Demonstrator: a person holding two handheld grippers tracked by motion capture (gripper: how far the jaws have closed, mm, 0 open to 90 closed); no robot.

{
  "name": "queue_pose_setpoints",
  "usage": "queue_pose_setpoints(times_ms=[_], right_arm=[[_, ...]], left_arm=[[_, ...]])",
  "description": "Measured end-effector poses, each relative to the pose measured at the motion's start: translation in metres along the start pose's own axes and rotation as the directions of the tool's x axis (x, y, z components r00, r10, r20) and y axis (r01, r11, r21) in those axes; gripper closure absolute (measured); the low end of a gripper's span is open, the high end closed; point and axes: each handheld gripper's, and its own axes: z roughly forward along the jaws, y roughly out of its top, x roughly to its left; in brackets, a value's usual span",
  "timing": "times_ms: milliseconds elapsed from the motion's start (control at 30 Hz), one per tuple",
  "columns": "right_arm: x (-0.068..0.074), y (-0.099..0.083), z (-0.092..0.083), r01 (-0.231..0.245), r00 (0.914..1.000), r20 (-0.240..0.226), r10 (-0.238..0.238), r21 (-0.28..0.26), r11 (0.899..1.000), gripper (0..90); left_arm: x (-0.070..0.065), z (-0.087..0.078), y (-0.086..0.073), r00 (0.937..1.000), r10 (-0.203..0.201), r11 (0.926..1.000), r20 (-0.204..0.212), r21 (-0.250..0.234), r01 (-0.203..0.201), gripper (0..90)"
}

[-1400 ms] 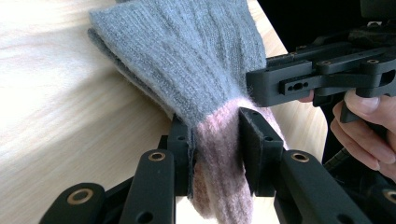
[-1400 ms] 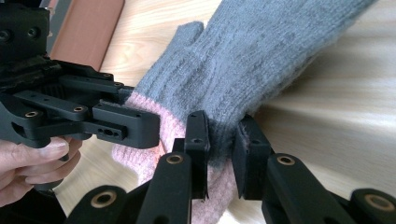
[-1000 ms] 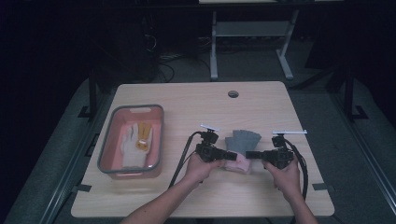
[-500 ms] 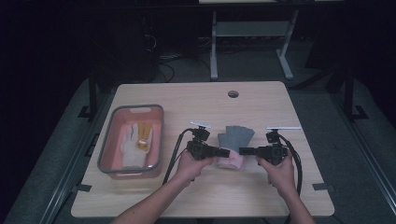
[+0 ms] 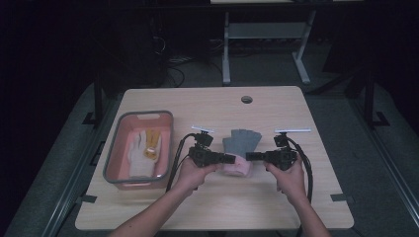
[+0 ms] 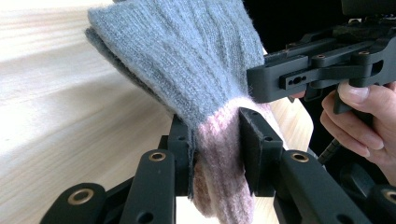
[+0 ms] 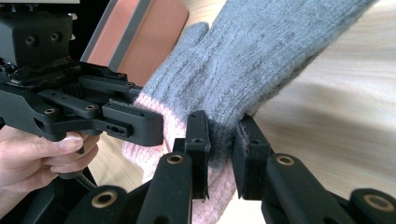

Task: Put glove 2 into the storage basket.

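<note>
A grey knitted glove (image 5: 240, 141) with a pink cuff (image 5: 238, 167) hangs between my two grippers above the table's middle. My left gripper (image 5: 231, 159) is shut on the cuff's left side; in the left gripper view its pads (image 6: 250, 140) pinch the pink knit (image 6: 219, 154) under the grey part (image 6: 187, 60). From the right, my right gripper (image 5: 249, 156) is shut on the other side of the cuff; in the right gripper view the glove (image 7: 252, 60) runs up and away from its jaws (image 7: 219, 140). The glove's fingers point to the table's far side.
A pink tray (image 5: 114, 157) with a grey rim stands at the left of the table and holds a white glove (image 5: 138, 153) with a yellow patch. A round hole (image 5: 246, 99) lies near the far edge. Cables trail from both grippers toward the person.
Both hands have lifted the glove and carried it a little toward the left and the far side. Both grips on the cuff have stayed the same.
</note>
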Motion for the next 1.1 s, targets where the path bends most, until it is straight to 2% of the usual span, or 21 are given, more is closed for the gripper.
queue_pose_setpoints(times_ms=[133, 433, 1100], right_arm=[[0.004, 0.004, 0.004, -0.003, 0.9998, -0.021, 0.003, 0.000, 1.000, 77.5], [0.014, 0.012, 0.010, 0.018, 0.9994, -0.028, -0.018, 0.006, 1.000, 77.4], [0.029, 0.025, 0.023, 0.035, 0.9971, -0.068, -0.034, 0.018, 0.999, 77.4]], left_arm=[[0.002, -0.007, 0.001, 1.0000, -0.001, 1.0000, -0.003, -0.003, 0.001, 67.8], [0.004, -0.021, 0.003, 1.0000, -0.004, 0.9995, -0.006, -0.031, 0.004, 67.8], [0.012, -0.044, 0.004, 0.9999, -0.003, 0.9988, -0.012, -0.049, 0.002, 68.0]])
